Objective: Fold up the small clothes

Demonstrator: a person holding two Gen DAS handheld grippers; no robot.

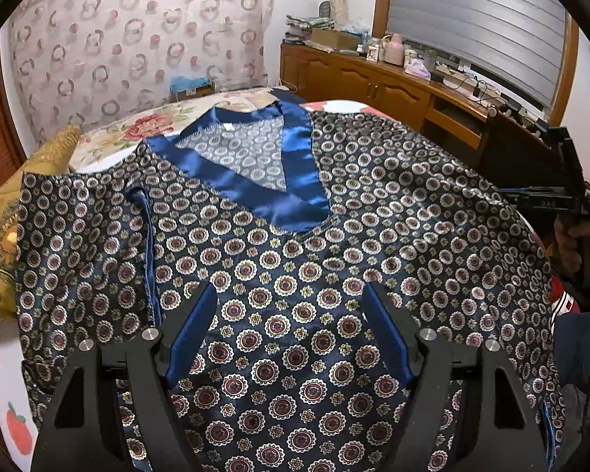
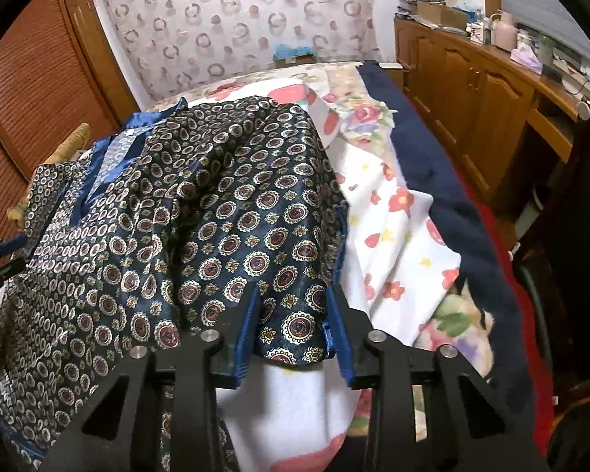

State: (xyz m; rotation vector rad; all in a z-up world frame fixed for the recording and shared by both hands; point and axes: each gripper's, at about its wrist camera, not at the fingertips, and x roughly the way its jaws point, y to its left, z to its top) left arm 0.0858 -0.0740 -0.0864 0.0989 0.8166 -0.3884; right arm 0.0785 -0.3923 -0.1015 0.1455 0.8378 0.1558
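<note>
A navy satin top (image 1: 295, 259) with a round medallion print and a shiny blue V-neck band (image 1: 299, 173) lies spread on the bed. My left gripper (image 1: 291, 295) is open above the top's lower middle, with nothing between its blue pads. In the right wrist view the top (image 2: 200, 212) is bunched up, and its right edge lies between the fingers of my right gripper (image 2: 295, 299). The jaws stand partly apart around that fabric edge; whether they pinch it is unclear. The right gripper also shows at the far right of the left wrist view (image 1: 562, 196).
The bed carries a white floral blanket (image 2: 397, 228) and a navy blanket (image 2: 444, 181) along its right side. A yellow cloth (image 1: 4, 236) lies at the left. Wooden cabinets (image 2: 472, 90) with clutter on top run along the right wall. A patterned curtain (image 1: 137, 47) hangs behind.
</note>
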